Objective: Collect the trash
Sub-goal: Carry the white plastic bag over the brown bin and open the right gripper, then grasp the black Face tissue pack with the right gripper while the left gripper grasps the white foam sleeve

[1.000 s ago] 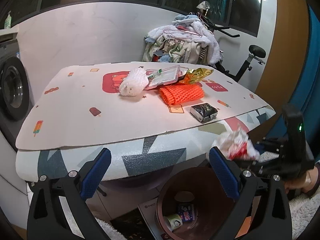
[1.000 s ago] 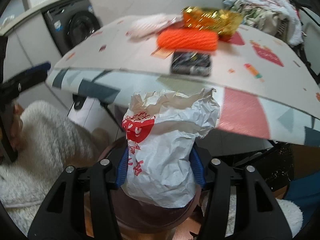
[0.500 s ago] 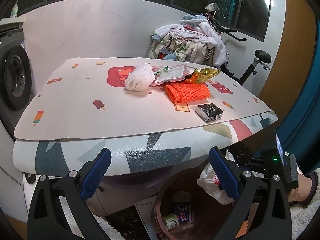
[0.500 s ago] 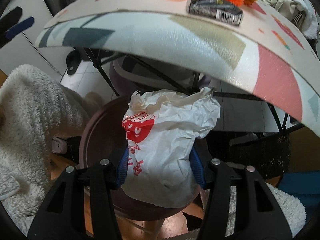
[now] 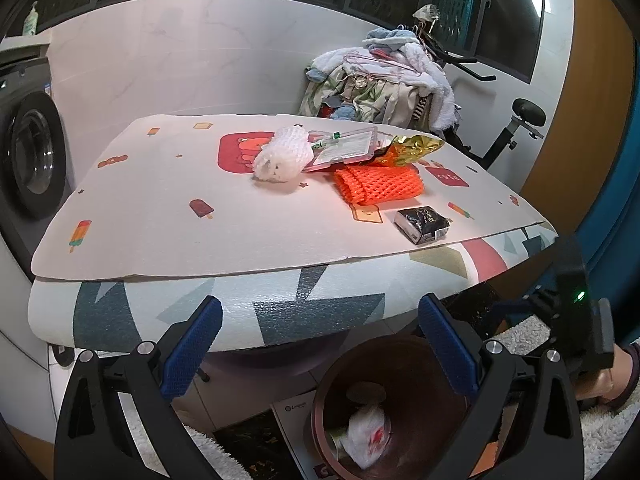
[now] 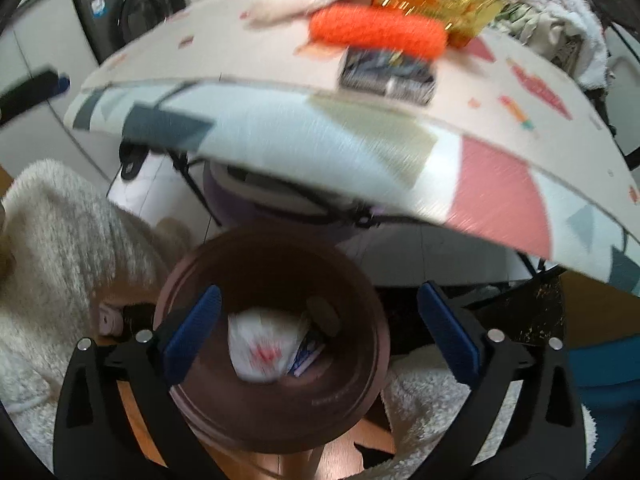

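While both grippers (image 5: 320,344) (image 6: 318,328) gape empty, 5 scraps litter the table (image 5: 168,216) near a washer (image 5: 32,152).

"cute" – red patch on table mat (image 5: 447,176)

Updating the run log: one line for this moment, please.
right gripper: opening, empty | bag: in bin | left gripper: open, empty

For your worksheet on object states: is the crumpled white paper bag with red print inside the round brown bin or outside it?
Inside. The crumpled white paper bag with red print lies within the round brown bin, below its rim, in both views.
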{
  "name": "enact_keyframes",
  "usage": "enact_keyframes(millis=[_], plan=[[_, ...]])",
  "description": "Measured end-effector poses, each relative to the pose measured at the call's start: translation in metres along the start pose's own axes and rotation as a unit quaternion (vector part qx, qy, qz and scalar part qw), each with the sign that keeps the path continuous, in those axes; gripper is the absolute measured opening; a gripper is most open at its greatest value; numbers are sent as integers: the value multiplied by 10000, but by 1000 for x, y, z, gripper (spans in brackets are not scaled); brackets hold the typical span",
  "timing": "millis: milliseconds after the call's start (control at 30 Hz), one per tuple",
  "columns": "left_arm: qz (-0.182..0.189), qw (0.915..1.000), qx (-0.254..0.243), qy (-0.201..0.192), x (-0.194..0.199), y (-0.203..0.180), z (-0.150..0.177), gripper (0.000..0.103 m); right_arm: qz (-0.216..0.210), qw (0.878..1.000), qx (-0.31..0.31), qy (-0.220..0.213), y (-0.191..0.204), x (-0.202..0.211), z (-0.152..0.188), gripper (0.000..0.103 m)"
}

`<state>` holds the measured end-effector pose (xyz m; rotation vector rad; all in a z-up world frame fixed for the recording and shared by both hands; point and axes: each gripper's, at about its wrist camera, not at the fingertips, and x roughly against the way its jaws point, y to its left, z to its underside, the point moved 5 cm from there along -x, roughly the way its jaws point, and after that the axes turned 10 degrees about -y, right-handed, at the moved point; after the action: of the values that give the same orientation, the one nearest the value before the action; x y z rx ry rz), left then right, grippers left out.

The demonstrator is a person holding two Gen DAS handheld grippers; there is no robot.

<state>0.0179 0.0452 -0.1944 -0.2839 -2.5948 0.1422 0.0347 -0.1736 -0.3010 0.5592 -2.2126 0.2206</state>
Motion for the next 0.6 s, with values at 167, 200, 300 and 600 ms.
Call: enact_keyframes(millis=[167, 200, 300, 600], plan=[[-48, 10000, 39, 28, -2, 2, -4, 96, 89, 9990, -123, -426, -15, 18, -20, 97], [-53, 10000, 32, 24, -2, 2, -5, 96, 83, 9988, -154, -462, -18, 20, -23, 97], [-92, 10000, -27, 2, -2, 2, -10, 96, 135, 9976, -345, -582, -28, 28, -37, 97], [-126, 9996, -189, -160, -6, 9, -36, 96, 400, 9951, -285, -853, -51, 44, -75, 97]])
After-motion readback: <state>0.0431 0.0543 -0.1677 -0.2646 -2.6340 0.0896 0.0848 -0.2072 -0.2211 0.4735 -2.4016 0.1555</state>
